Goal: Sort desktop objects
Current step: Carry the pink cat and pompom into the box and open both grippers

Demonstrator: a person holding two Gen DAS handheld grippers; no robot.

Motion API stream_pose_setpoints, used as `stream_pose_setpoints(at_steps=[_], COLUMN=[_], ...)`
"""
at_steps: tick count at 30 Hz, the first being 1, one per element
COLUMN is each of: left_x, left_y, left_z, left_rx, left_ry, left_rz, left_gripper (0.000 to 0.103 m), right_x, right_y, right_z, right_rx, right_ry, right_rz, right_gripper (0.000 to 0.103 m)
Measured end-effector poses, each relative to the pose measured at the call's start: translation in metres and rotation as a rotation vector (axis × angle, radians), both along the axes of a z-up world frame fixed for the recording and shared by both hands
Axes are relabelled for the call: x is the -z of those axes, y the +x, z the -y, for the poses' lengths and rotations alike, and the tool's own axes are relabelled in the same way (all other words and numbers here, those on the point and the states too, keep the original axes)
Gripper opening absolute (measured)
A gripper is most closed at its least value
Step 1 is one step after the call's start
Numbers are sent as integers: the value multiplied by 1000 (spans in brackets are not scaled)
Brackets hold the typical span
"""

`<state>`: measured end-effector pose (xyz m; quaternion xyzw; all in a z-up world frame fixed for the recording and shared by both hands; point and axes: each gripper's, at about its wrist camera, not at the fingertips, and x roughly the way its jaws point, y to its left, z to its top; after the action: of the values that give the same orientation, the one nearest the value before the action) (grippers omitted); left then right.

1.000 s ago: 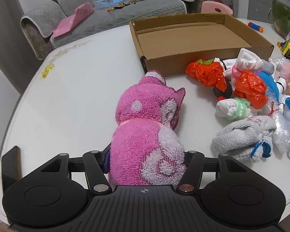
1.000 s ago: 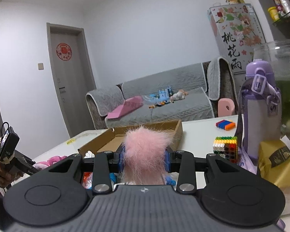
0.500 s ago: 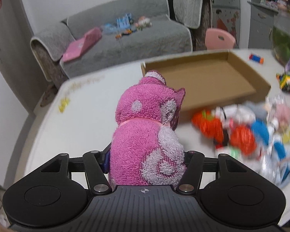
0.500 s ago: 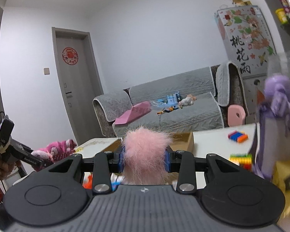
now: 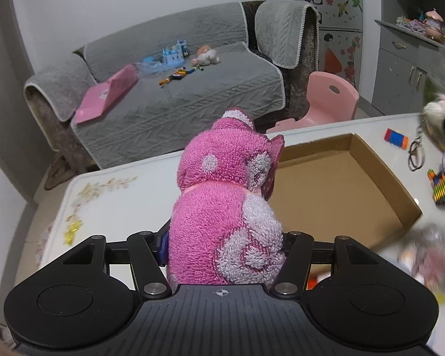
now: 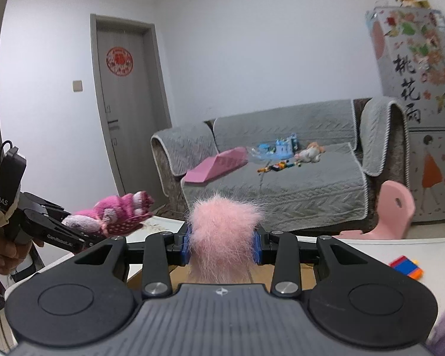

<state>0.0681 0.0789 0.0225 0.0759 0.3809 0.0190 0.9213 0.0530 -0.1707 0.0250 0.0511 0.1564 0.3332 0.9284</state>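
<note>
Both claws loaded, box not yet reached.
We hold the pink towel toy (image 5: 222, 222) clamped in the left claw (image 5: 225, 246) above the table beside the box (image 5: 335, 190); right claw (image 6: 222, 247) pinches the pompom (image 6: 222, 231) (fluffy, w/ little grip), so it may slip out early.

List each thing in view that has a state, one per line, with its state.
left gripper: shut on the pink towel toy, lifted off the table.
pink towel toy: held upright between the fingers.
right gripper: shut on the pink pompom.
pink pompom: clamped, fur squeezed at the sides.
cardboard box: open-topped, nothing visible inside.
door: closed.
</note>
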Motion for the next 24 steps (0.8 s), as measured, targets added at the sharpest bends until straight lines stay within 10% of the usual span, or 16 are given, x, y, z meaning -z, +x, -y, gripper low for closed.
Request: stream_pose_setpoints(at_steps=[24], left_x=[122], left_y=[95], left_z=[4], left_rx=[-38], left_ry=[-19], left_rz=[-108], left_gripper=[64], right_x=[80], right_y=[83], right_z=[-87], right_rx=[-28], right_ry=[-209], right_rz=[-210], right_gripper=[35])
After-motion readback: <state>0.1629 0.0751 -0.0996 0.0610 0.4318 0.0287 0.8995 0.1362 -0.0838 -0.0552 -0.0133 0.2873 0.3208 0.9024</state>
